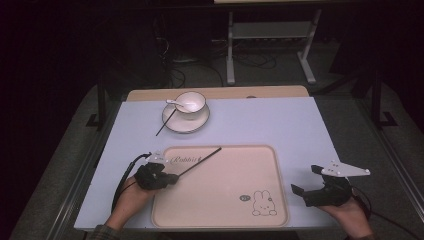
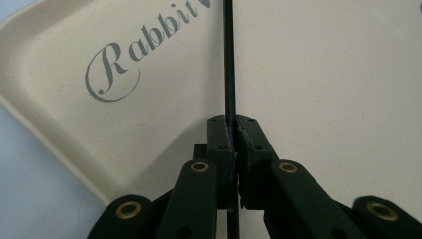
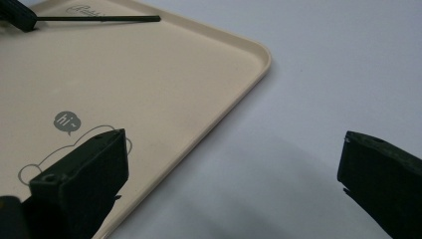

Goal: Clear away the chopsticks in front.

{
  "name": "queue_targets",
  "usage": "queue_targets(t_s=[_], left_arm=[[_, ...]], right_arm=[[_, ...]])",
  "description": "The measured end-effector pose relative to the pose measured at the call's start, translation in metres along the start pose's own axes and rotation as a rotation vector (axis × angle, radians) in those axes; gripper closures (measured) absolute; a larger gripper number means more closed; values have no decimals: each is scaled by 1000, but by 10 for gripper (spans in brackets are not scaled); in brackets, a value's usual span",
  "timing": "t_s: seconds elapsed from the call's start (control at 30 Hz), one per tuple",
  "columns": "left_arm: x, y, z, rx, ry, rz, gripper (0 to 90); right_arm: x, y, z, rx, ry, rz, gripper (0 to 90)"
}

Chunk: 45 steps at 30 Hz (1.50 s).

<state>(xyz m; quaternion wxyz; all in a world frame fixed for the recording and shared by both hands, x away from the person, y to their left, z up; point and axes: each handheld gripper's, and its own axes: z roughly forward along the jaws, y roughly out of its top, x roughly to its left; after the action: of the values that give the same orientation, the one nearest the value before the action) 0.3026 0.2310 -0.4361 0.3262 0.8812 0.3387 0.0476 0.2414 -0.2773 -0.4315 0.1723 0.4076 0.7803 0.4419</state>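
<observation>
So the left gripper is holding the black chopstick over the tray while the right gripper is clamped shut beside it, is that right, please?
Not quite: the right gripper is open and empty, as the right gripper view shows. The left gripper does hold the black chopstick over the tray.
</observation>
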Motion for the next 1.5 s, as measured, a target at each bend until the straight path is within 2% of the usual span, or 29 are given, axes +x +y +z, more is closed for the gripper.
queue_targets(t_s=[0.37, 0.47, 0.53, 0.6, 0.67, 0.8, 0.9, 1.0, 1.27, 1.5], left_arm=[[0, 0, 0, -1, -9, -4, 829], [1, 1, -1, -5, -13, 1, 778], [3, 4, -2, -13, -21, -2, 693], [7, 7, -4, -12, -12, -1, 538], [12, 12, -7, -26, -9, -10, 421], [25, 22, -13, -47, 28, -30, 250], [34, 33, -15, -48, 69, -29, 176], [43, 44, -17, -60, 93, -31, 137], [76, 80, -21, -82, 167, -21, 119], [103, 102, -14, -101, 211, -40, 128]], right_arm=[[1, 0, 0, 0, 0, -1, 0], [1, 0, 0, 0, 0, 0, 0], [1, 0, 0, -1, 0, 0, 0], [1, 0, -1, -3, -1, 0, 0], [1, 0, -1, -6, -1, -1, 0], [1, 0, -1, -6, 1, 3, 0], [1, 0, -1, -6, 2, 3, 0], [1, 0, -1, -8, 0, 8, 0], [0, 0, -2, -13, -3, 9, 0], [0, 0, -3, -14, -1, 10, 0]])
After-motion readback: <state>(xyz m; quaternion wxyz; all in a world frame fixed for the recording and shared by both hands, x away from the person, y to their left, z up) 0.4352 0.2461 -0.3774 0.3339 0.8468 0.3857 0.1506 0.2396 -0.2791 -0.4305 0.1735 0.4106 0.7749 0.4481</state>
